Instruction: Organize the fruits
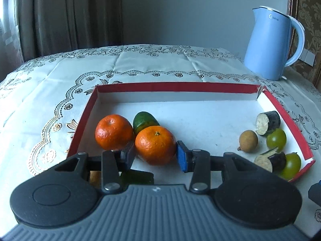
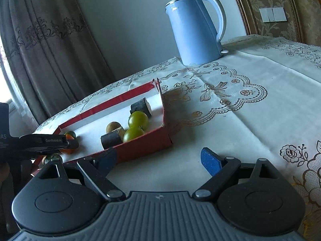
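Observation:
My left gripper [image 1: 156, 154] is shut on an orange tangerine [image 1: 155, 144], its pads pressing both sides, low over the near left part of a red-rimmed white box [image 1: 176, 86]. A second tangerine [image 1: 113, 131] and a dark green fruit [image 1: 144, 121] lie just behind it. At the box's right end sit a brown round fruit [image 1: 248, 141], two green tomatoes [image 1: 276, 138] and two eggplant pieces [image 1: 268, 122]. My right gripper [image 2: 159, 158] stands open and empty over the tablecloth, just in front of the box's [image 2: 144, 144] near right wall.
A blue kettle [image 1: 270, 44] stands on the table behind the box's right corner. A green item [image 1: 136, 177] and something orange-brown [image 1: 95, 177] lie under my left gripper, mostly hidden. The patterned tablecloth [image 2: 240, 110] stretches right of the box. Curtains hang behind the table.

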Demonstrator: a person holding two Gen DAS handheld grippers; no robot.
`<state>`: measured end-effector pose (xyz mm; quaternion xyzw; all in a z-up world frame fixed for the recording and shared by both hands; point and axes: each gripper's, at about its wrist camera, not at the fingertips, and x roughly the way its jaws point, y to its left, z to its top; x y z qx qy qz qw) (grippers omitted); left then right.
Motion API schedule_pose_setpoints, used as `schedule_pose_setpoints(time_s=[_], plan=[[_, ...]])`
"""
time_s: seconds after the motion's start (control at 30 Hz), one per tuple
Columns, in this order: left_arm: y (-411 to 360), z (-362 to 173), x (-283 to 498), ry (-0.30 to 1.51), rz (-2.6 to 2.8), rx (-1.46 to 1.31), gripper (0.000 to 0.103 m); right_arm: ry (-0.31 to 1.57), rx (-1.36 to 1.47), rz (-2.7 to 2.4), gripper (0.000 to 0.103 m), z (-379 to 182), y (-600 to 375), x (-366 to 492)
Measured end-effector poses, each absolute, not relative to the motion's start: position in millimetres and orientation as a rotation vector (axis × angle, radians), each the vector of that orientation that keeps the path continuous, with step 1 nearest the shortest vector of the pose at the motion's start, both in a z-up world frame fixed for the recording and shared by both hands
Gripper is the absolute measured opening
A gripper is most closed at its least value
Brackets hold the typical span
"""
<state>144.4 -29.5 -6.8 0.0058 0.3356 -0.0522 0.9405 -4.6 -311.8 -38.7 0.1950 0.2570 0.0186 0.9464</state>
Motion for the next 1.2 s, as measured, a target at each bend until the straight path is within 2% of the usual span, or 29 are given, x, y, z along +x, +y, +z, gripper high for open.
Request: schedule_pose_setpoints(time_s=[0.17, 0.23, 0.33, 0.43, 0.47, 0.8, 1.2], plan=[[-26.9, -9.4, 144.9, 0.682, -0.105, 0.0, 0.044, 0.526, 0.397, 0.032, 0.091, -39.0, -311.8, -4.4], [-26.9, -8.6, 143.1, 0.679, -0.107, 0.002, 0.05, 0.528, 0.396, 0.03, 0.091, -38.9, -311.6, -4.3], [-26.4, -5.3, 136.2, 0.662, -0.101, 0.001, 0.08, 0.531, 0.395, 0.03, 0.091, -38.9, -311.4, -3.7], [-24.4, 1.0, 124.2, 0.608, -0.076, 0.02, 0.083, 0.533, 0.394, 0.029, 0.091, -38.9, -311.2, -3.4], [-23.2, 3.3, 120.6, 0.601, -0.07, 0.022, 0.088, 0.535, 0.393, 0.029, 0.091, -39.0, -311.2, -3.1], [-12.6, 23.3, 57.6, 0.528, -0.022, 0.032, 0.103, 0.537, 0.367, 0.01, 0.091, -38.4, -307.7, -3.2], [-14.4, 30.0, 5.6, 0.548, 0.014, 0.021, 0.103, 0.44, 0.15, -0.054, 0.091, -5.9, -250.9, -21.7]])
